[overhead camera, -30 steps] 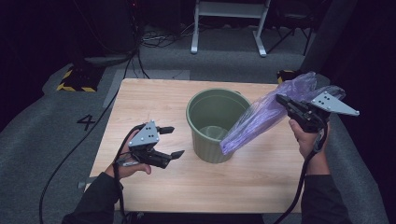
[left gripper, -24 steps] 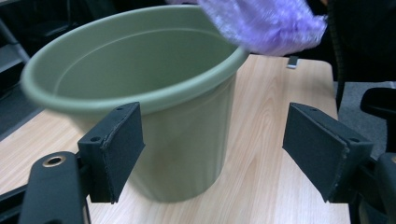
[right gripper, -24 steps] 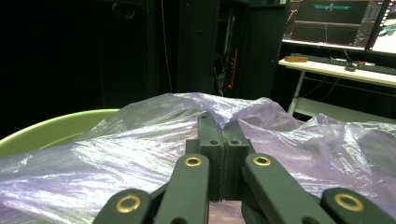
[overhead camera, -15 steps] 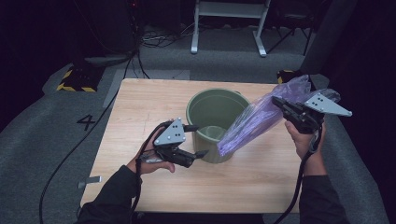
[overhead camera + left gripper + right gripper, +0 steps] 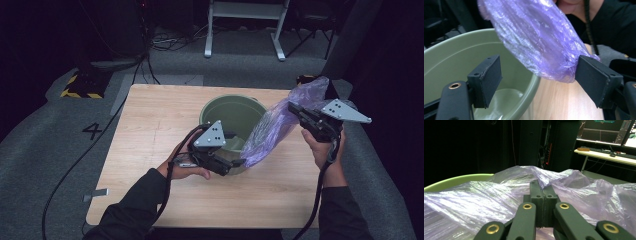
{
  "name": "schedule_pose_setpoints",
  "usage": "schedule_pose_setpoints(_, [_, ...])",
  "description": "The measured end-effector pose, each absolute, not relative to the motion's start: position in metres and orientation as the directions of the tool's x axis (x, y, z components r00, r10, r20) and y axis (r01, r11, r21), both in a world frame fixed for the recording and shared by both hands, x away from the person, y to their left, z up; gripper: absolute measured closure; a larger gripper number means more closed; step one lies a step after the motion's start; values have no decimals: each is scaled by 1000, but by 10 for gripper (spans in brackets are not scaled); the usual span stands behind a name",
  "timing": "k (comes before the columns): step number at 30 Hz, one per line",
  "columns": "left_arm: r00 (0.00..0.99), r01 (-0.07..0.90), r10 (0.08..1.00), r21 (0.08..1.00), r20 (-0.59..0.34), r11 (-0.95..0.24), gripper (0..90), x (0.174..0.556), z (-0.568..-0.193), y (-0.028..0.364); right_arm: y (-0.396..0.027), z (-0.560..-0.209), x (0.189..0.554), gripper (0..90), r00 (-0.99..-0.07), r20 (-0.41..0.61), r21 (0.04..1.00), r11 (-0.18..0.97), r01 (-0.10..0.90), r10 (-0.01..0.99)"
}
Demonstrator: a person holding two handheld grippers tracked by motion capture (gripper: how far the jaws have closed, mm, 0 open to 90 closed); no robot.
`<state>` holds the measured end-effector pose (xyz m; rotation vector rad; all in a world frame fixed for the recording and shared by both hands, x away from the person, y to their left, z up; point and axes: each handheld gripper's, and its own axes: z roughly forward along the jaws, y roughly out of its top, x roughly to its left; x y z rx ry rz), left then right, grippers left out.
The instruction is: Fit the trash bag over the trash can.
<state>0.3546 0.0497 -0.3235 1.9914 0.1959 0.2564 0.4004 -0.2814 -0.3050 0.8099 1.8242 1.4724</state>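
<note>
- Right gripper [image 5: 298, 111]: jaws pinched tight on the upper end of the purple plastic bag [image 5: 272, 131], held slanting above the green bin [image 5: 231, 113].
- Left gripper [image 5: 541, 82]: jaws apart, straddling the bag's lower end (one pad looks to brush it).
- Step: taking the second hold; next, close and spread the bag over the rim.

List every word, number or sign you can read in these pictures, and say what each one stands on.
"4": dark numeral on the grey floor, left of the table.
Yellow-and-black hazard stripes, no wording, on a dark object on the floor.
Monitors in the right gripper view: whatever is on the screens is too small and blurred to read.
No lettering can be made out on the green bin or the purple bag.
</note>
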Motion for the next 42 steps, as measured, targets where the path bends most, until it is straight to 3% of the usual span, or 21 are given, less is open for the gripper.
schedule_pose_setpoints(5, [975, 0, 200, 911, 91, -412, 265, 350, -323, 45, -282, -305, 401, 900, -597, -105, 981, 181, 69, 796])
schedule_pose_setpoints(10, [984, -21, 155, 920, 88, -391, 188, 338, -322, 49, -281, -304, 401, 900, -598, -109, 979, 188, 72, 794])
schedule_pose_setpoints(18, [974, -57, 171, 895, 146, -442, 160, 329, -328, 32, -278, -303, 401, 900, -599, -103, 981, 183, 73, 794])
schedule_pose_setpoints(22, [947, -69, 236, 856, 217, -512, 350, 328, -333, 20, -277, -301, 400, 900, -605, -102, 982, 179, 68, 790])
schedule_pose_setpoints(26, [939, -67, 262, 866, 223, -496, 593, 330, -331, 23, -278, -300, 397, 900, -613, -101, 984, 171, 57, 784])
schedule_pose_setpoints(29, [936, -72, 270, 877, 223, -475, 718, 333, -327, 29, -279, -300, 395, 900, -621, -97, 985, 163, 50, 778])
schedule_pose_setpoints(36, [904, -88, 336, 882, 266, -464, 797, 340, -311, 42, -278, -299, 391, 900, -638, -93, 988, 149, 35, 764])
schedule_pose_setpoints(42, [859, -29, 435, 873, 271, -487, 810, 366, -307, 52, -274, -299, 389, 900, -654, -105, 987, 161, 26, 749])
